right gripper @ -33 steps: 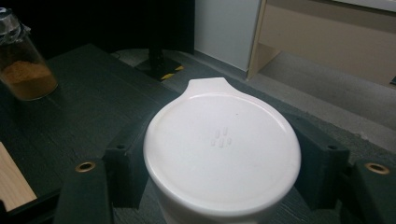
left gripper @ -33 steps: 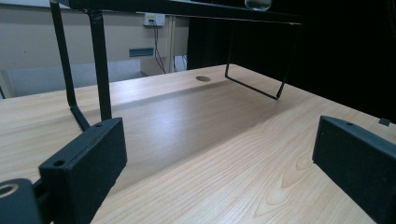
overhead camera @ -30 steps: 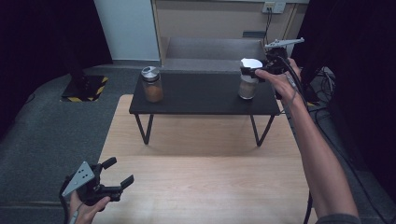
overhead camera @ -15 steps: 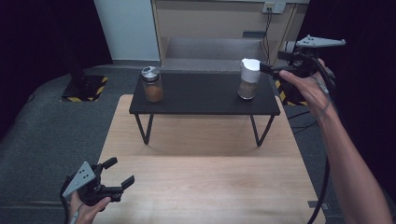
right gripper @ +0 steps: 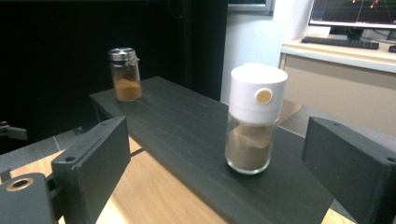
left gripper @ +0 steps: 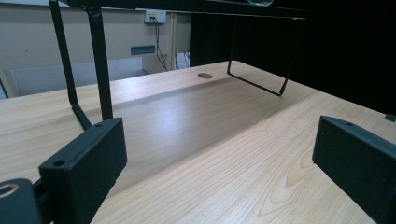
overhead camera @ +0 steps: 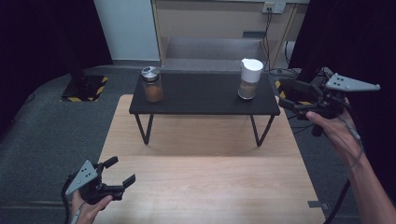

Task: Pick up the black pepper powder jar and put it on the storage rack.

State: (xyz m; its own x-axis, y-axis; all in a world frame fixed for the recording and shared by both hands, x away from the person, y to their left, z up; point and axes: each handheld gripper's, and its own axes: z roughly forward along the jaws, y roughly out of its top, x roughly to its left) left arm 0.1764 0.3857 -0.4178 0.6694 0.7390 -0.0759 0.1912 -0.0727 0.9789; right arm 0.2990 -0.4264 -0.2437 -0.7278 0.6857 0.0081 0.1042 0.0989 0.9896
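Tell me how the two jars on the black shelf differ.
The white-capped jar has a tall white plastic cap with a yellow dot; the metal-lidded jar has a low silver lid. The white-capped jar holds a duller brown powder, the metal-lidded jar an orange-brown one. Both are clear glass, upright, at opposite ends of the black shelf.

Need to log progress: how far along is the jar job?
Done: the white-capped jar stands free on the black stand. In hand: nothing; the right tongs, jaws just opened, hang empty beside it. The left tongs wait open over the wooden table. Left: perhaps the metal-lidded jar, untouched.
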